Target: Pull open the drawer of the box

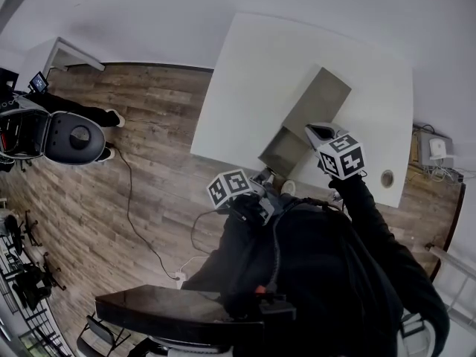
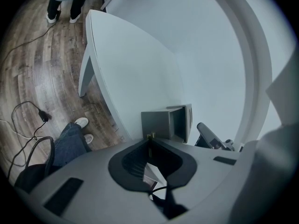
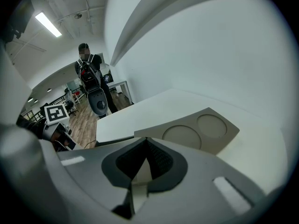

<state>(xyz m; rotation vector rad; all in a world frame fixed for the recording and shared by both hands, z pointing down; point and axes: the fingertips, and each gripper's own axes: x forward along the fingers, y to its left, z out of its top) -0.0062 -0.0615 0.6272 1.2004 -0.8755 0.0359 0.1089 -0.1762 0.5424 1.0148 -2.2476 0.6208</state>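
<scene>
Left claw (image 2: pixel 150 140) pinches drawer knob (image 2: pixel 150 136), unseen from head view.

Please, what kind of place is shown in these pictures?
Probably an open office or lab room: a wood-pattern floor, a white table bearing a gray box, and ceiling strip lights over a long room.

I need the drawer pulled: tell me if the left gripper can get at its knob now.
Likely yes: the left gripper looks closed on the knob at the front of the drawer; nothing stands in between.
</scene>
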